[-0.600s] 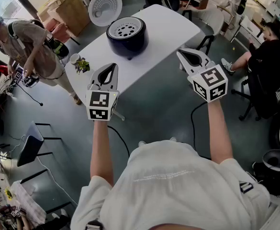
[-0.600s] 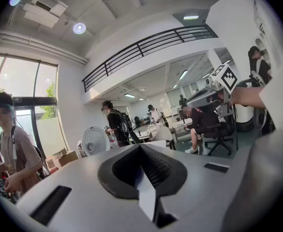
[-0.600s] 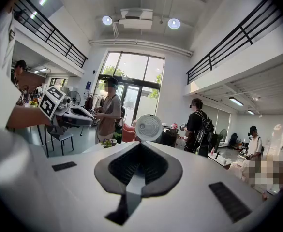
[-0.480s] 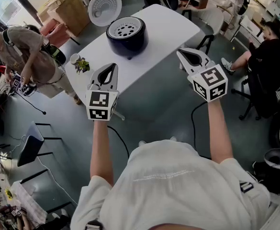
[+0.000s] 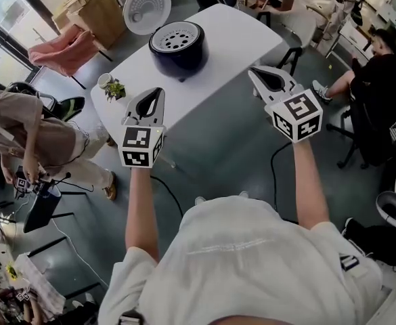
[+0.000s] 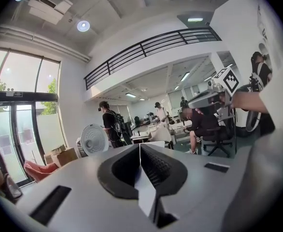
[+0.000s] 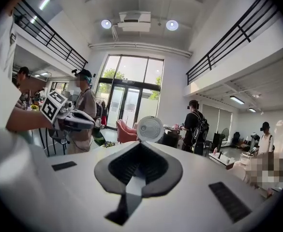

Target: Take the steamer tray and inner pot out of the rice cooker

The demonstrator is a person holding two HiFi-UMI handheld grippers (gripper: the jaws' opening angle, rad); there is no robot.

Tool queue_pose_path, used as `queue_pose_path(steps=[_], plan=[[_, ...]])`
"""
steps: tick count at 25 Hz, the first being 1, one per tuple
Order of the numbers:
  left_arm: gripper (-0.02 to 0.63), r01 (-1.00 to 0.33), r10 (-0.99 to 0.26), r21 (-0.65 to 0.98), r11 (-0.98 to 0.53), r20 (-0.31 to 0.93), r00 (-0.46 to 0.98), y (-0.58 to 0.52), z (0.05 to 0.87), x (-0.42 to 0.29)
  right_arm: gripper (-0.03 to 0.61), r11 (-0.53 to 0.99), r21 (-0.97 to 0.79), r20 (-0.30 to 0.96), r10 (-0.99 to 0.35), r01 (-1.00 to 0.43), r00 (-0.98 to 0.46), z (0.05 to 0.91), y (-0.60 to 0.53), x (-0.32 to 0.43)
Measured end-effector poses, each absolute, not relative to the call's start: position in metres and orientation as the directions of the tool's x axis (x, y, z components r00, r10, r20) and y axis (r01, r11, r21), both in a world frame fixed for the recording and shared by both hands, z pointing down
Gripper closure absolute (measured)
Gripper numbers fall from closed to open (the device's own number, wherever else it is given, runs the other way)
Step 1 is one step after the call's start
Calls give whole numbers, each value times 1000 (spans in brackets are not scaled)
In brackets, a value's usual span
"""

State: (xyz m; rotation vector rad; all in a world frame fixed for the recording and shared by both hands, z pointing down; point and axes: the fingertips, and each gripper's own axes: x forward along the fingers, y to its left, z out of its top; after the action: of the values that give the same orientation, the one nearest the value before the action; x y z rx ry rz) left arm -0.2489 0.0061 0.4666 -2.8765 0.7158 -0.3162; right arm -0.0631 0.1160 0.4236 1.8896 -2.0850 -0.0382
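The dark blue rice cooker (image 5: 177, 54) stands on the white table (image 5: 235, 36) with its round lid (image 5: 147, 8) swung up behind it. The white perforated steamer tray (image 5: 176, 40) sits in its mouth; the inner pot is hidden under it. My left gripper (image 5: 160, 91) hovers short of the table's near edge, jaws shut and empty. My right gripper (image 5: 252, 72) hangs off the table's right side, also shut and empty. Both are well apart from the cooker. The lid (image 6: 91, 139) shows past my left gripper (image 6: 140, 145), and the lid (image 7: 150, 128) past my right gripper (image 7: 140, 143).
A small potted plant (image 5: 116, 91) and a cup (image 5: 105, 82) sit on the table's left corner. A person (image 5: 22, 141) stoops at the left, another person (image 5: 380, 80) sits at the right. A pink chair (image 5: 66, 46) and cardboard boxes (image 5: 96, 9) stand beyond the table.
The person at the left has walked down and away from the table, uncovering the pink chair. Both grippers have stayed where they were, shut.
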Motion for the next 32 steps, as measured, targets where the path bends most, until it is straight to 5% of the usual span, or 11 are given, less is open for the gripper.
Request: queue_pose_path(steps=[5, 14, 32], plan=[[580, -450, -481, -197, -871, 155, 863, 9, 465, -250, 541, 131, 212, 202, -976, -968, -88, 421, 116, -64], [430, -453, -480, -175, -874, 165, 862, 13, 464, -247, 360, 191, 181, 223, -963, -965, -149, 423, 115, -68], [420, -508, -536, -175, -843, 194, 822, 60, 470, -204, 339, 295, 86, 219, -937, -952, -271, 427, 153, -22]])
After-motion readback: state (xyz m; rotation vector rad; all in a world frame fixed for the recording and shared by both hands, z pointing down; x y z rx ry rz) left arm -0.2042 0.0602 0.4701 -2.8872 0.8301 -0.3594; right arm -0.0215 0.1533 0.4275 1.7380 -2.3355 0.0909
